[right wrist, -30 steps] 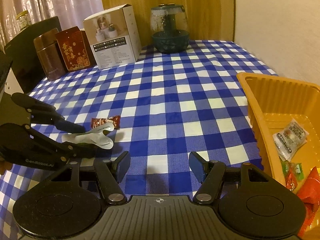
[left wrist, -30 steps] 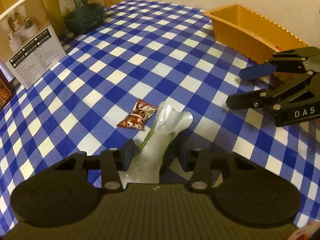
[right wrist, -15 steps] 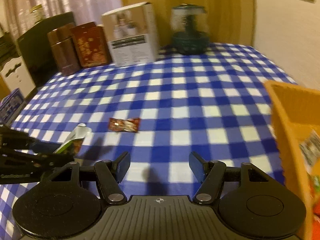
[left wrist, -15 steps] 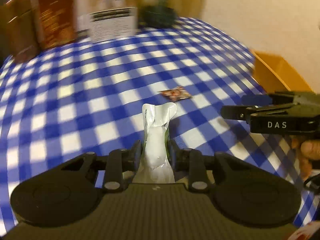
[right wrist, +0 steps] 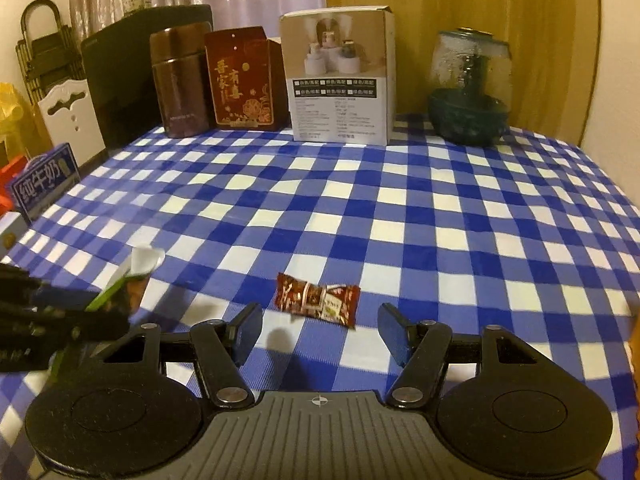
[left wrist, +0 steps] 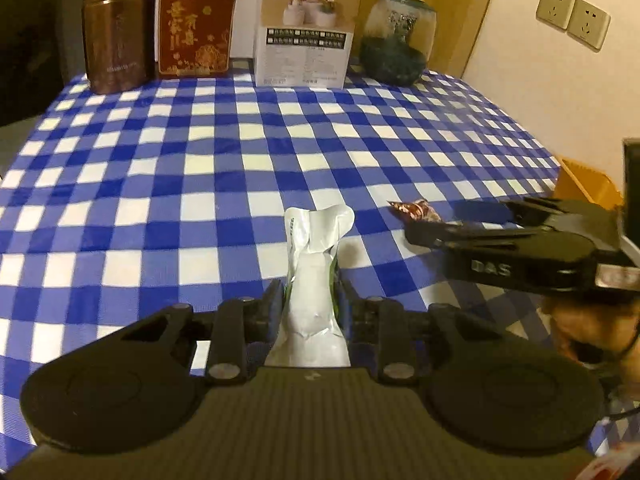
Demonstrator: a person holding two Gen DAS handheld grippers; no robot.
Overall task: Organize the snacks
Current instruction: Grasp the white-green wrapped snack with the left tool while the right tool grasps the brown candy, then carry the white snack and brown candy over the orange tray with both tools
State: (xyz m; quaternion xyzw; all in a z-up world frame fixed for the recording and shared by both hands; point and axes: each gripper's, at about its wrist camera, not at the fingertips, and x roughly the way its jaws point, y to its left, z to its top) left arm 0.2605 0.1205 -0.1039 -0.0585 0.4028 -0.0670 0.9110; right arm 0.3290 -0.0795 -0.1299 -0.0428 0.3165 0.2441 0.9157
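Right wrist view: right gripper (right wrist: 318, 328) jaws apart, empty, candy (right wrist: 318, 299) on cloth (right wrist: 440, 216) just ahead between fingers. Lower squarely, close across wrapper middle. Left gripper (left wrist: 311, 306) clamped on pouch (left wrist: 316, 276); keep clear.

Tablecloth (right wrist: 440, 216): woven cloth, matt, blue-white check. Silver pouch (left wrist: 316, 280) at lower centre: glossy foil. Red candy wrapper (right wrist: 318, 299): shiny plastic film. White box (right wrist: 340, 76): matt cardboard. Jar (right wrist: 470, 84) at upper right: clear glass.

candy (right wrist: 317, 300) on tablecloth (right wrist: 440, 216) | boxes (right wrist: 340, 76) at rear | jar (right wrist: 470, 88) right of boxes
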